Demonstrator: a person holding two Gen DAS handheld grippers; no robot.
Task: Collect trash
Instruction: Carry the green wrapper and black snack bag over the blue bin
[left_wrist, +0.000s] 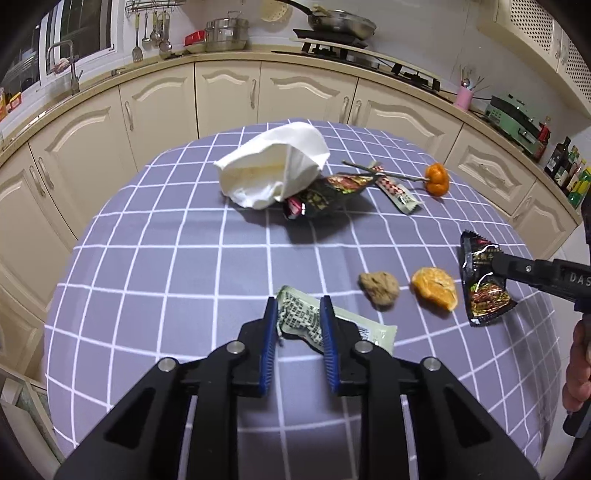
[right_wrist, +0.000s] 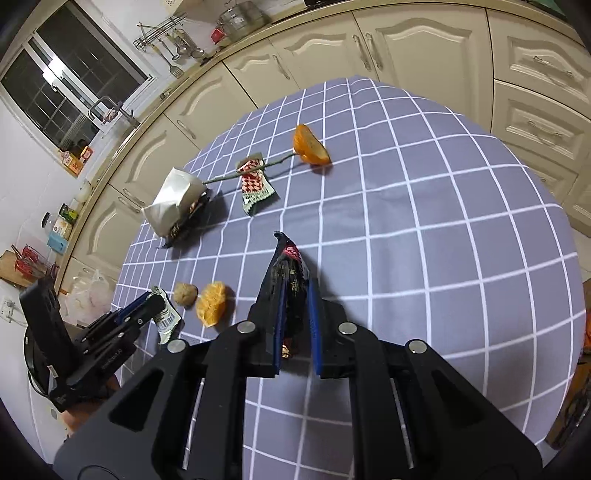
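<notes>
Left wrist view: the left gripper (left_wrist: 298, 317) has its two blue fingers (left_wrist: 269, 332) on each side of a pale green wrapper (left_wrist: 306, 321) with small black print. The wrapper is crumpled between them and seems to be pinched, with its far end sticking out past the fingertips and its other end poking out to the right over the purple checked tablecloth (left_wrist: 184, 266). Just ahead and to the right of this gripper sit a brown lump (left_wrist: 380, 290) and a piece of orange peel (left_wrist: 435, 288), close beside each other. Farther to the right, the right gripper (left_wrist: 498, 264) comes in from the side and pinches a black snack wrapper (left_wrist: 484, 291), which hangs up off the cloth. Far ahead lies a white paper bag (left_wrist: 275, 166) on its side, resting on top of another black wrapper (left_wrist: 328, 195). To the right of that are a red and white wrapper (left_wrist: 397, 190), a thin twig (left_wrist: 384, 171) and a second bit of orange peel (left_wrist: 436, 180). In the right wrist view, the right gripper (right_wrist: 295, 295) has its blue pads pressed on the black snack wrapper (right_wrist: 288, 273), which sticks up and forward past the tips. The left gripper (right_wrist: 155, 301) is off to its left, with the pale wrapper (right_wrist: 166, 317) at its tip.
</notes>
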